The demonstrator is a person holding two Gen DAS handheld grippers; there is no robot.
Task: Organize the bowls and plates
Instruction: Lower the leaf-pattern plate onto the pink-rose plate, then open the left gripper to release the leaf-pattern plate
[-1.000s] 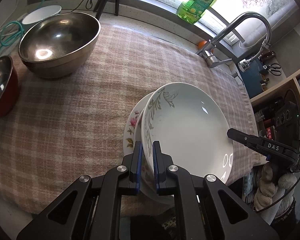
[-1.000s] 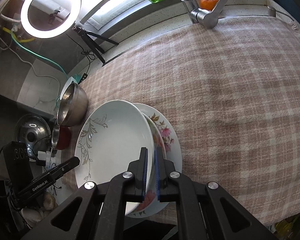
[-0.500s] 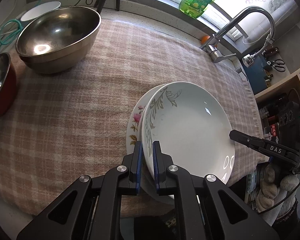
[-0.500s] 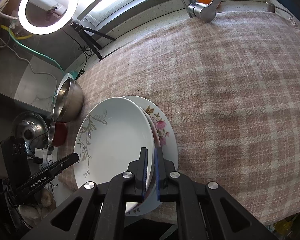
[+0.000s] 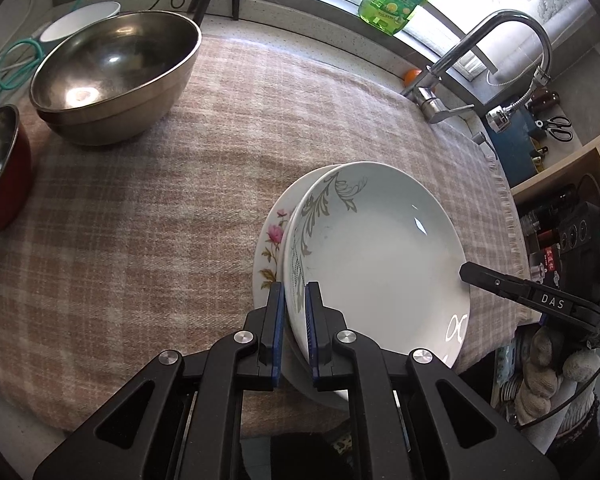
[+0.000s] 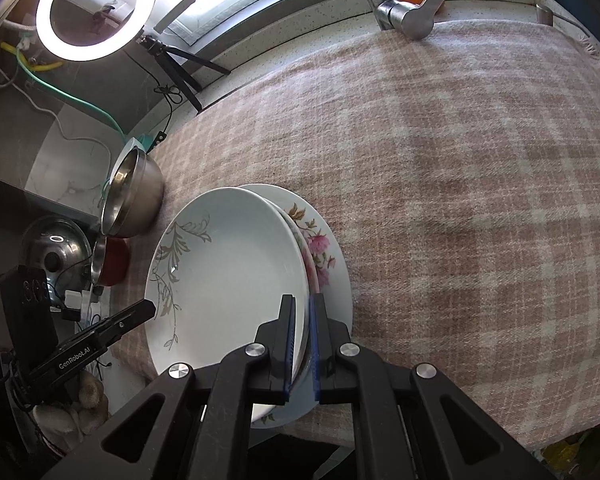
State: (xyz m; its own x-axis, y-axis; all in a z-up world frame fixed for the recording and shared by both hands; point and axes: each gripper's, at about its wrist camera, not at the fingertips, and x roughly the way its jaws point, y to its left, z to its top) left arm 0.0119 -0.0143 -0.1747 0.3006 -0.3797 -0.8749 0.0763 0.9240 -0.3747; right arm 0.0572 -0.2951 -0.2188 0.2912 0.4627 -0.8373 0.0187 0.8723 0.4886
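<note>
White china fills my left wrist view: my left gripper [image 5: 293, 312] pinches the leaf-patterned plate [image 5: 376, 260] at its 7 o'clock rim, above the floral plate [image 5: 270, 240] on the desk [image 5: 140, 220]. In the right wrist view, my right gripper [image 6: 301, 336] clamps the same plate's 5 o'clock rim. I should lower both sides level, then release together.

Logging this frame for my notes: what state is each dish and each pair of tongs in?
Leaf-pattern plate: gripped at opposite rims, atop the floral plate.
Floral plate: underneath, on the cloth.
Steel bowls: nested, upright.
Red bowl: upright.
Left tongs: shut on the rim.
Right tongs: shut on the rim.
</note>
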